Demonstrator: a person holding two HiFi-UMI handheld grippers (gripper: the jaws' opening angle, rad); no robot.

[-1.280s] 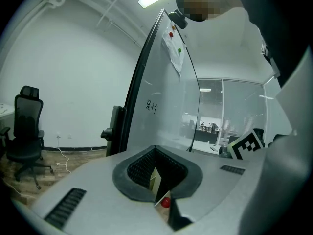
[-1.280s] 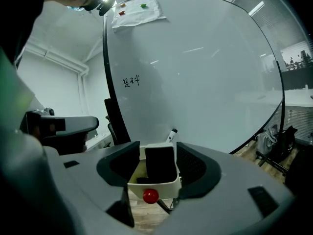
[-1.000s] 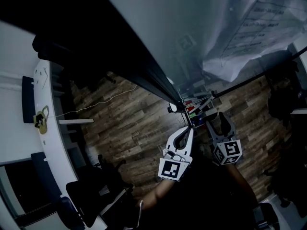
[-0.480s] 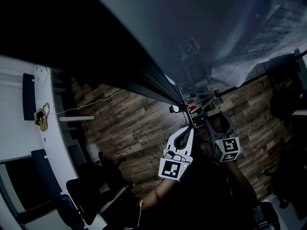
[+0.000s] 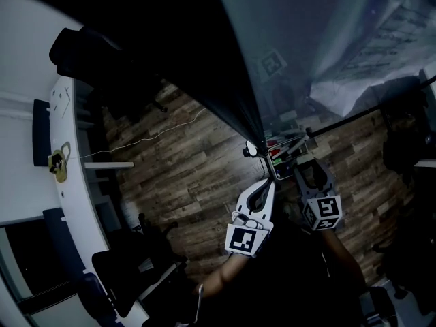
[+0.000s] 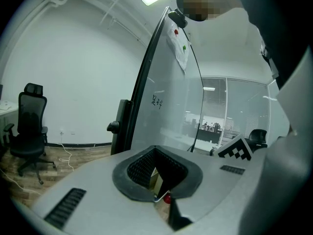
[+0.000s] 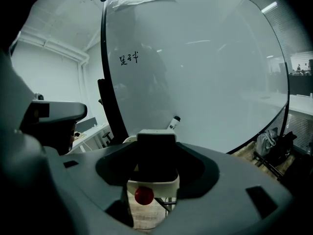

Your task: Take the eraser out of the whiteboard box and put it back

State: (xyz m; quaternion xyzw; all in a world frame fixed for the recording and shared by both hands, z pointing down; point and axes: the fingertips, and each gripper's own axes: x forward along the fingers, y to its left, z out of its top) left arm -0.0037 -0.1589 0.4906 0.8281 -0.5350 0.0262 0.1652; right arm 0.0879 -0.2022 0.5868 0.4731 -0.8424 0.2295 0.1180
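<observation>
Close up at the whiteboard [image 7: 205, 72], over a wood floor [image 5: 184, 176]. Right gripper [image 5: 312, 172] with fingers apart on either side of the black eraser [image 7: 156, 153], lately closing in, not seen pressing on it. Eraser upright in the white whiteboard box [image 7: 152, 186], just above its 1 red dot [image 7: 144, 195]. Left gripper [image 5: 270, 184] just beside the box, fingers together at the tips. 1 marker [image 7: 174, 123] tilted near the board behind.
</observation>
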